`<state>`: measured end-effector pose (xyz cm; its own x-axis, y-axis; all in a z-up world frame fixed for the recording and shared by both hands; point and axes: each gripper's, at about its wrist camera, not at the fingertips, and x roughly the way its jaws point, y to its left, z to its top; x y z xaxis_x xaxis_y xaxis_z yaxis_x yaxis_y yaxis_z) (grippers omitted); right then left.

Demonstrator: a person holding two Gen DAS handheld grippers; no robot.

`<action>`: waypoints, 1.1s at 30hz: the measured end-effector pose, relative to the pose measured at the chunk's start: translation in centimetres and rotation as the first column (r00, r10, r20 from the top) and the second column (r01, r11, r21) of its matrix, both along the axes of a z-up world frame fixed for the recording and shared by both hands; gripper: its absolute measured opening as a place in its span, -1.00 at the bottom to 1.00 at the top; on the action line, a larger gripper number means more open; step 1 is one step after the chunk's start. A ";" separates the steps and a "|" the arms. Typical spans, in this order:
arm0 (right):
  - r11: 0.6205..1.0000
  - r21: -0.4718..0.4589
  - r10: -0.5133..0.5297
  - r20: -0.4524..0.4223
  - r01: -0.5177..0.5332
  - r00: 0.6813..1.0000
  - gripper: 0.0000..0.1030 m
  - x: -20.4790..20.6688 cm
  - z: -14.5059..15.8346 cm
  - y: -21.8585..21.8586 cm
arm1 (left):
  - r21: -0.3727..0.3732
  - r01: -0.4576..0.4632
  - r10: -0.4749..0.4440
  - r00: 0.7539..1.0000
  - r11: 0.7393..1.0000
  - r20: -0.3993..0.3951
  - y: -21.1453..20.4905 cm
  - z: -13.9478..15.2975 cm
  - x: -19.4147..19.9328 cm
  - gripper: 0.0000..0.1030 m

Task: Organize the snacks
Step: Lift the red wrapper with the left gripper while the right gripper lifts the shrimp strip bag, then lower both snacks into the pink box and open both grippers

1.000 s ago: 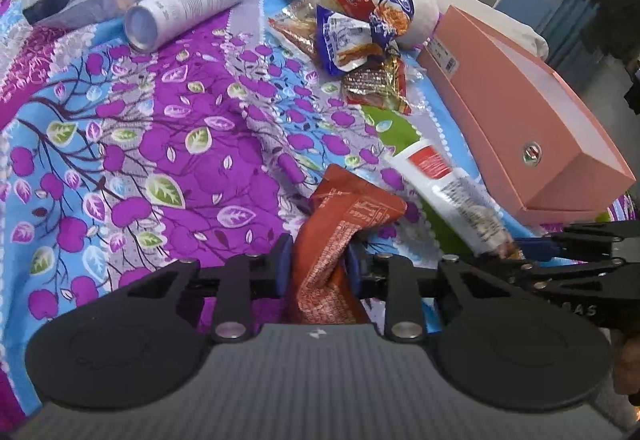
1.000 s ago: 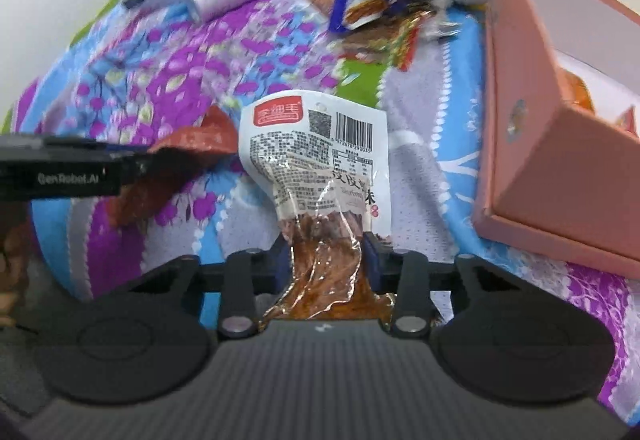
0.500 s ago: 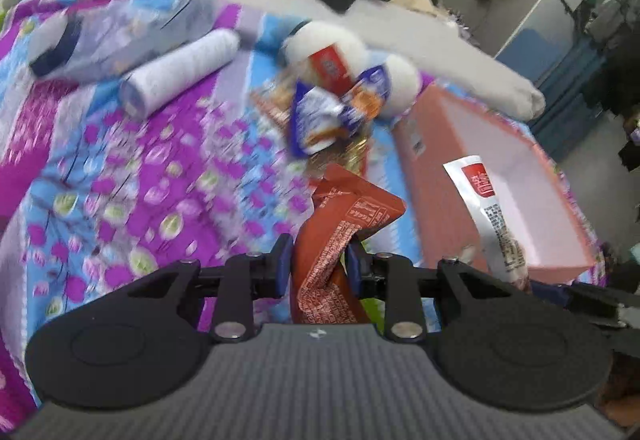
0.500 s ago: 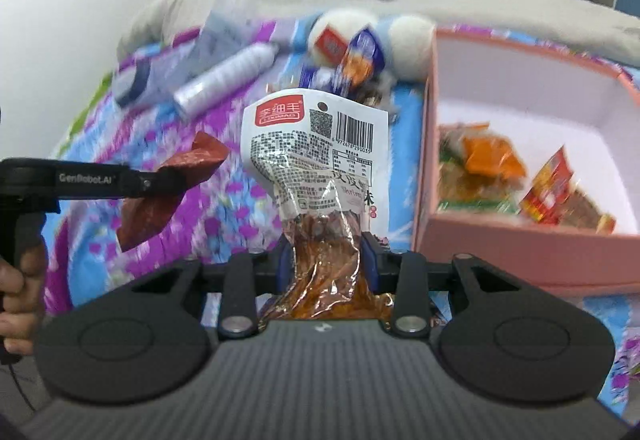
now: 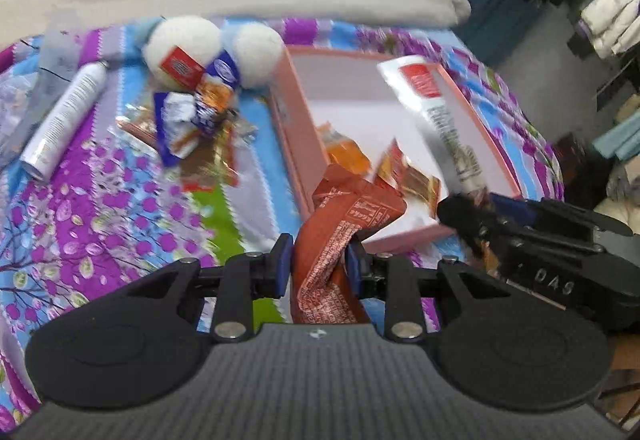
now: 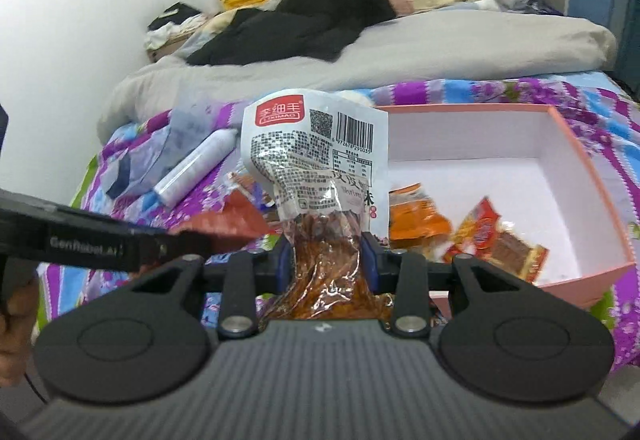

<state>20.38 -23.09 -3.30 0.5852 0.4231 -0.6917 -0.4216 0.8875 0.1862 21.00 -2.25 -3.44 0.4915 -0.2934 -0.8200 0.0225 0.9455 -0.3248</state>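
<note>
My left gripper (image 5: 318, 266) is shut on a crumpled orange-red snack packet (image 5: 344, 224), held in the air just in front of the pink box (image 5: 298, 128). My right gripper (image 6: 327, 260) is shut on a clear-and-white snack pouch (image 6: 316, 160) with a red label and barcode, lifted beside the pink box (image 6: 576, 152). The same pouch (image 5: 436, 108) hangs over the box in the left wrist view. The box, white inside, holds a few orange and red snack packets (image 6: 472, 232). More loose snacks (image 5: 196, 108) lie heaped on the bedspread left of the box.
A white spray can (image 5: 64, 120) and a bluish plastic bag (image 6: 160, 148) lie on the purple floral bedspread (image 5: 100, 208). White plush balls (image 5: 216, 44) sit behind the snack heap. A grey duvet (image 6: 400, 52) with dark clothes on it lies beyond. A hand (image 6: 16, 304) holds the left gripper.
Both grippers have risen off the bedspread with their packets and moved toward the pink box, whose inside now shows. Neither grip has changed.
</note>
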 end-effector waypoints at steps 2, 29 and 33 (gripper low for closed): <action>0.999 0.011 -0.031 -0.012 0.031 0.999 -0.26 0.4 0.4 -1.6 | -0.003 -0.004 0.004 0.999 1.000 -0.037 -0.7 0.2 0.6 -0.37; 0.966 -0.022 -0.257 -0.013 0.256 0.966 -0.26 7.6 -4.0 -14.0 | -0.044 -0.038 0.035 0.998 0.998 -0.058 -8.7 -5.4 18.0 -0.37; 0.967 -0.018 -0.255 -0.036 0.254 0.966 -0.26 10.0 -5.8 -14.1 | -0.053 -0.040 0.034 0.993 0.998 -0.115 -8.9 -7.9 20.5 -0.37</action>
<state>30.33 -37.20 -9.06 0.6460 0.2546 -0.7196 -0.1746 0.9670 0.1854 41.46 -11.16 -11.35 0.4073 -0.3228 -0.8544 -0.0523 0.9257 -0.3746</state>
